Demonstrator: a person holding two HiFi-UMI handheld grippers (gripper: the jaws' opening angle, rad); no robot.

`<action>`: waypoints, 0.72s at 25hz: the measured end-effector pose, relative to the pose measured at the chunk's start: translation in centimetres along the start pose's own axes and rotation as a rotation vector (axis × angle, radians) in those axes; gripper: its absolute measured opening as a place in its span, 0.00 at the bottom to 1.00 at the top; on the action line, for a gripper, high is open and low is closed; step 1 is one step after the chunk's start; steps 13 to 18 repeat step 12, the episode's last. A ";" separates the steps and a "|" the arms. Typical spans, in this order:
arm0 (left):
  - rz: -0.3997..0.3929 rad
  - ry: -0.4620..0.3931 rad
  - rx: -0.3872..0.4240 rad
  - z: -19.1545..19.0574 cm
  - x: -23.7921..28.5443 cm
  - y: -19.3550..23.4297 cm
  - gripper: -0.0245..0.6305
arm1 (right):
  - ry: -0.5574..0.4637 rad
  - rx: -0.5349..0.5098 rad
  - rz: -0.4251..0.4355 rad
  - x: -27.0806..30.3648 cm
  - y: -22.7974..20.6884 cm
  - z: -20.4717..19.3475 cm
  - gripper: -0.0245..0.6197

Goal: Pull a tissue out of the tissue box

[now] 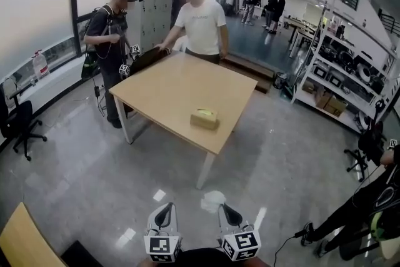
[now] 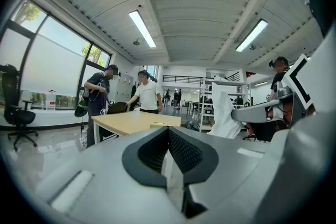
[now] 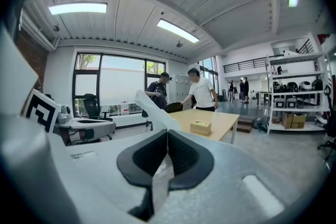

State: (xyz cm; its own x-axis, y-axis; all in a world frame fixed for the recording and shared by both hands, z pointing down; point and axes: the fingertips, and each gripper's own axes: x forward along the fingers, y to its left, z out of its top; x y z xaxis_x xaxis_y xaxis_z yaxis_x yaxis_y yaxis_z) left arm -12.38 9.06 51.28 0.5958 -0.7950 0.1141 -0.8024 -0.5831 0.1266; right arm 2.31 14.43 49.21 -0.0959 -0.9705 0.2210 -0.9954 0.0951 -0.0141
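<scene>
A tan tissue box sits near the front right edge of the wooden table; it also shows far ahead in the right gripper view and the left gripper view. My two grippers are low, well short of the table. My right gripper is shut on a white tissue, which sticks out past the jaw tips. From the left gripper view the tissue hangs beside the right gripper. My left gripper is shut with nothing in it.
Two people stand at the table's far side by a dark chair. Metal shelves line the right. An office chair stands left, a seated person at right, another table corner at bottom left.
</scene>
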 end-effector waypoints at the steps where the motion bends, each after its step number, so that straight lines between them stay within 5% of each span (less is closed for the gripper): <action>1: 0.000 -0.003 0.001 -0.1 0.0 0.0 0.07 | -0.004 -0.003 -0.004 -0.1 -0.1 0.2 0.03; 18: -0.005 -0.001 -0.005 0.4 0.0 -0.3 0.07 | -0.013 -0.012 -0.030 -0.4 -0.8 0.5 0.03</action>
